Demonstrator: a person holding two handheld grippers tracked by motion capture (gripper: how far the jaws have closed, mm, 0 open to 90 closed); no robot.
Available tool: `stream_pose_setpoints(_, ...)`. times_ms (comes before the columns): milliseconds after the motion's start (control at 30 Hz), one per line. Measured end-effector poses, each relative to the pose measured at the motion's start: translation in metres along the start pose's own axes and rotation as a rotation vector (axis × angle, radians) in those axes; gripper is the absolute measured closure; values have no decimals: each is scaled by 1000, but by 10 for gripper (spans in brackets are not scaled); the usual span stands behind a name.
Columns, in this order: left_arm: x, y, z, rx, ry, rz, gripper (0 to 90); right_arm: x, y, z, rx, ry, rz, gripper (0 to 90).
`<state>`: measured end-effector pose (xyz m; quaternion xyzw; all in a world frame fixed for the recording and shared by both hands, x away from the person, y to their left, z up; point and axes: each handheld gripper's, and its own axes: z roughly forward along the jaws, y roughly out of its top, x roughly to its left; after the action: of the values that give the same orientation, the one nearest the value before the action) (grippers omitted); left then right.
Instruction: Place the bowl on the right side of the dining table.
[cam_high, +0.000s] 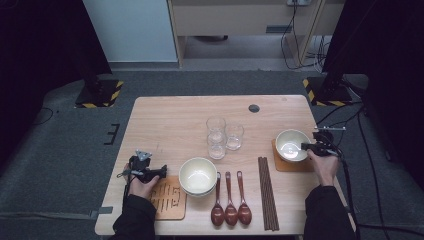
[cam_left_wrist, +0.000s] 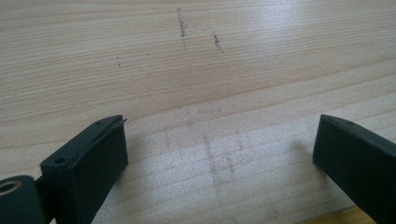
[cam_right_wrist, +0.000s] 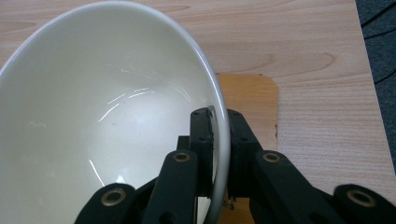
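Note:
A white bowl (cam_high: 290, 144) sits on a wooden coaster (cam_high: 296, 165) at the right side of the table. My right gripper (cam_high: 306, 146) is shut on the bowl's near-right rim. In the right gripper view one jaw is inside the bowl (cam_right_wrist: 102, 116) and one outside, and the right gripper (cam_right_wrist: 219, 128) pinches the rim above the coaster (cam_right_wrist: 250, 98). My left gripper (cam_high: 161, 173) rests at the front left, beside a slotted wooden coaster (cam_high: 169, 199). In its own view the left gripper (cam_left_wrist: 219, 137) stands open over bare wood with nothing between its fingers.
A stack of white bowls (cam_high: 198, 175) stands next to the slotted coaster. Three glasses (cam_high: 220, 135) cluster mid-table. Three brown spoons (cam_high: 230, 200) and dark chopsticks (cam_high: 267, 192) lie along the front edge. A cable hole (cam_high: 254, 108) is at the far side of the table.

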<state>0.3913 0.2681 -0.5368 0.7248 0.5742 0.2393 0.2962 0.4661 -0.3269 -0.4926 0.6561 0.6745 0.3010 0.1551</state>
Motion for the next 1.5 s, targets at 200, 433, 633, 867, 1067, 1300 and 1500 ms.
stream_pose_setpoints(200, 0, 0, 0, 0, 0, 0, 20, -2, -1, 3, 6, -9, -16, 833)
stream_pose_setpoints(433, 0, 0, 0, 0, -1, -1, 18, -5, -2, 5, 17, -7, -4, 826)
stream_pose_setpoints(633, 0, 0, 0, 3, -1, -4, 9, -7, -3, 5, 25, -3, 7, 819)
stream_pose_setpoints(867, 1, 0, 0, 5, 1, -7, 0, -6, -2, 2, 36, -8, 6, 818)
stream_pose_setpoints(1067, 1, 0, 1, 8, 6, -10, 0, -6, -3, 2, 42, -4, 2, 809)
stream_pose_setpoints(1300, 1, 0, 1, 9, 7, -11, 0, -5, -3, -4, -22, 13, -12, 700)
stream_pose_setpoints(1500, 2, -1, -1, 1, 13, -21, 14, -1, -2, -11, -77, 15, -55, 623)
